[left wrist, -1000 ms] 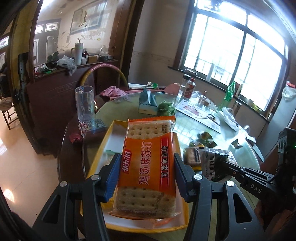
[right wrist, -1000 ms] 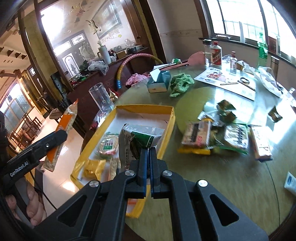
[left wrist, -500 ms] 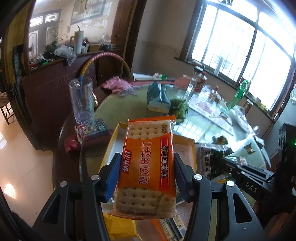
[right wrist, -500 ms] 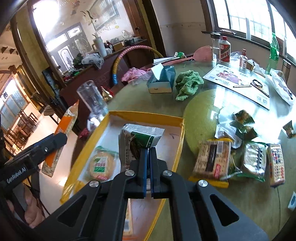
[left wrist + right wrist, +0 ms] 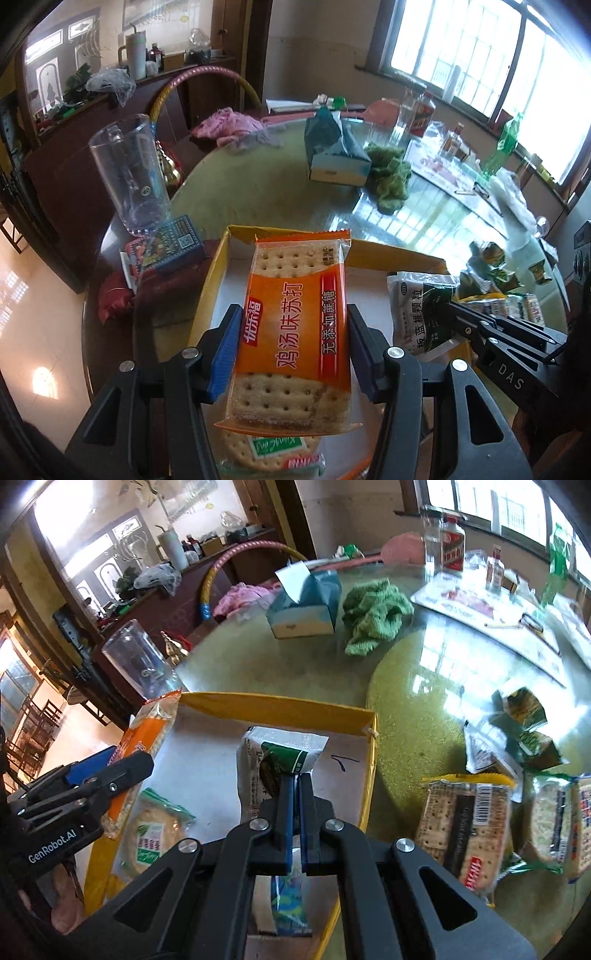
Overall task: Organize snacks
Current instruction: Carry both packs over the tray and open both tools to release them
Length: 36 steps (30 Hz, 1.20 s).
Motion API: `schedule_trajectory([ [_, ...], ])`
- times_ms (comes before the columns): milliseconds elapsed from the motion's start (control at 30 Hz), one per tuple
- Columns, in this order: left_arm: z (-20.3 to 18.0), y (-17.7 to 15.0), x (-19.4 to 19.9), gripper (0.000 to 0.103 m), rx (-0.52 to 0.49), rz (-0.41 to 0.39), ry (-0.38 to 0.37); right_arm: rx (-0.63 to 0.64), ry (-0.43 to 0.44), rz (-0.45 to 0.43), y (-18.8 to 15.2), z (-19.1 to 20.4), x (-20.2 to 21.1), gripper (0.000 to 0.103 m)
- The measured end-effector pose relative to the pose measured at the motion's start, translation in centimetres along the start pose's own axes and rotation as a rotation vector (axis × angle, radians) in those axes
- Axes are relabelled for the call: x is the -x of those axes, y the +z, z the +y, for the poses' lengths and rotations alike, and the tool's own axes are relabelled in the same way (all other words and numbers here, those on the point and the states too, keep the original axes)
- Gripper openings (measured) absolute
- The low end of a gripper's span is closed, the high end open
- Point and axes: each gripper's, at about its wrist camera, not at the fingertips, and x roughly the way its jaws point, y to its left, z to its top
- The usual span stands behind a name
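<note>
Both claws moved over yellow tray (image 5: 280, 710) | left claw (image 5: 291, 354) grips one cracker pack (image 5: 293, 325) | right claw (image 5: 294, 812) pinches one sachet (image 5: 273, 760)

Both grippers now hang lower and farther in over the yellow-rimmed cardboard tray (image 5: 280, 710) than a second ago. The orange soda-cracker packet (image 5: 295, 328) sits above a round cracker pack (image 5: 266, 452), newly in view, while the green-and-white sachet (image 5: 273, 764) is nearer the tray's far wall.
</note>
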Motion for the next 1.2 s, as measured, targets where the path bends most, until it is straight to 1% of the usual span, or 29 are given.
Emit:
schedule_trajectory([
  [233, 0.8, 0.1, -2.6, 0.055, 0.015, 0.087, 0.048, 0.013, -0.028, 0.026, 0.2, -0.2, -1.8, 0.004],
  [500, 1.0, 0.2, -4.4, 0.055, 0.024, 0.14, 0.068, 0.035, -0.054, 0.052, 0.1, 0.1, -3.3, 0.004],
  [667, 1.3, 0.7, -4.8, 0.055, 0.036, 0.148, 0.072, 0.03, -0.066, 0.057, 0.1, -0.1, -3.6, 0.006],
  [767, 1.4, 0.8, -5.1, 0.058, 0.034, 0.166, 0.069, 0.021, -0.067, 0.055, 0.1, -0.2, -3.6, 0.012],
  [833, 1.5, 0.7, -5.2, 0.064, 0.036, 0.175, 0.055, 0.02, -0.062, 0.049, 0.1, -0.2, -3.4, 0.021],
  [867, 1.6, 0.7, -5.1, 0.064, 0.038, 0.175, 0.045, 0.024, -0.062, 0.042, 0.1, -0.1, -3.1, 0.033],
  [900, 1.7, 0.7, -5.0, 0.069, 0.041, 0.176, 0.032, 0.026, -0.056, 0.028, 0.2, 0.0, -2.8, 0.042],
  [933, 1.8, 0.7, -4.9, 0.072, 0.046, 0.178, 0.009, 0.029, -0.044, 0.02, 0.2, 0.1, -2.4, 0.045],
  [1000, 1.9, 0.6, -4.4, 0.073, 0.062, 0.178, -0.01, 0.038, -0.05, -0.008, 0.1, 0.5, -1.2, 0.057],
  [1067, 1.9, 0.4, -3.6, 0.075, 0.079, 0.169, -0.01, 0.045, -0.041, -0.034, 0.0, 0.8, 0.3, 0.06],
  [1100, 1.8, 0.1, -2.9, 0.077, 0.085, 0.15, -0.004, 0.045, -0.019, -0.051, -0.3, 0.9, 1.4, 0.063],
  [1133, 1.7, -0.2, -1.9, 0.078, 0.09, 0.123, 0.0, 0.045, -0.005, -0.063, -0.4, 0.8, 2.3, 0.064],
  [1200, 1.3, -1.0, 0.0, 0.078, 0.099, 0.06, -0.012, 0.054, 0.009, -0.108, -1.4, 0.9, 4.8, 0.073],
])
